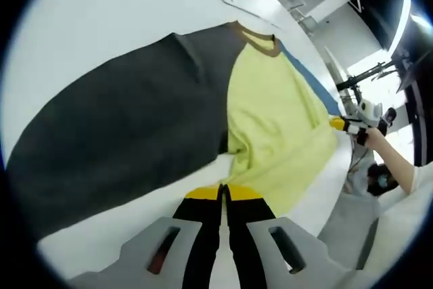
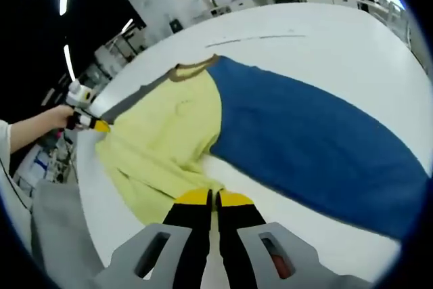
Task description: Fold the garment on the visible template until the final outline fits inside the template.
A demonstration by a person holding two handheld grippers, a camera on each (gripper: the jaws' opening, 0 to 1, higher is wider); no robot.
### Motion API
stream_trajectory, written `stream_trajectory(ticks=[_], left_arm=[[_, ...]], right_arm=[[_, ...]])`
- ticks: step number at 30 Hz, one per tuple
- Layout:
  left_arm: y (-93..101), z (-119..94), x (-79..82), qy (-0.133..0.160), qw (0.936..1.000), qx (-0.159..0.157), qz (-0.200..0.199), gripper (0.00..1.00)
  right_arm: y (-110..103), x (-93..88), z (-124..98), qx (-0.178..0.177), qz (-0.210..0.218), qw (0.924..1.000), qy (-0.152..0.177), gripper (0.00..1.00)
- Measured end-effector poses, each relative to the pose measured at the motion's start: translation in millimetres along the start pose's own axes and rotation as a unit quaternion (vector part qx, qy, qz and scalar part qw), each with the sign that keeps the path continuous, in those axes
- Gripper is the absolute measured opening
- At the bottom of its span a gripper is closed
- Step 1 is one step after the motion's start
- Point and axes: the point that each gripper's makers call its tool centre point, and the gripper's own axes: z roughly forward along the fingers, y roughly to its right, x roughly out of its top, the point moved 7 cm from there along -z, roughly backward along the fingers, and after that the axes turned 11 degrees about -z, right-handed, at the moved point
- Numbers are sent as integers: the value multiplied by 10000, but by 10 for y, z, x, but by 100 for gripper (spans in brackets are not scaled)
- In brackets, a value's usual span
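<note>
In the left gripper view, the left gripper (image 1: pixel 223 193) reaches forward low over the white table (image 1: pixel 101 25), its black jaws with yellow tips pressed together on the near hem of the garment (image 1: pixel 277 126), a T-shirt with a pale yellow body. Ahead of the fingertips the yellow cloth rises in soft wrinkles toward a brown ribbed collar (image 1: pixel 260 40). To the left of the jaws a dark grey sleeve (image 1: pixel 115 140) spreads flat and wide across the table. Beyond the yellow body a thin blue strip (image 1: pixel 314 82) shows along the far edge. At the right of this view a person's hand (image 1: pixel 382 147) holds the other gripper (image 1: pixel 338 124), whose yellow tip meets the shirt's far hem.

In the right gripper view, the right gripper (image 2: pixel 213 197) points forward the same way, jaws closed with only a thin slit between the yellow tips, which sit on the near yellow hem. To the right of these fingers a blue sleeve (image 2: pixel 318 140) lies smooth and broad. At the left a hand (image 2: pixel 51 121) holds the left gripper, its yellow tip (image 2: pixel 100 126) touching the shirt's opposite hem, so the cloth stretches between the two grippers. The table's edge (image 2: pixel 88 187) runs close along the left of the jaws, with a grey floor below; ahead and to the right the white surface lies open. No template outline can be told apart from the tabletop.
</note>
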Motion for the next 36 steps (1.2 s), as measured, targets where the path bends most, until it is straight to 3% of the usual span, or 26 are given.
stream_trajectory(ticks=[6, 11, 14, 16, 20, 25, 36], left_arm=[[16, 4, 2, -3, 10000, 55, 32, 0], [13, 27, 19, 2, 9999, 99, 139, 0], [17, 27, 17, 34, 9994, 145, 316, 0], [12, 38, 41, 308, 9970, 192, 685, 0], [58, 62, -24, 602, 9943, 165, 868, 0], [37, 63, -47, 701, 9950, 193, 681, 0], [99, -34, -109, 709, 9937, 305, 812, 4]], right_arm=[[-21, 1, 1, -60, -193, 9998, -14, 4], [-69, 18, 11, -165, -618, 9979, -84, 4], [-63, 14, 7, -180, -537, 9984, -71, 4], [-64, 13, 4, -196, -475, 9987, -69, 5], [-124, 8, -8, -187, -465, 9987, -65, 11], [-139, -4, -50, -233, -427, 9988, -91, 19], [-192, 29, -217, -418, -472, 9980, 107, 20]])
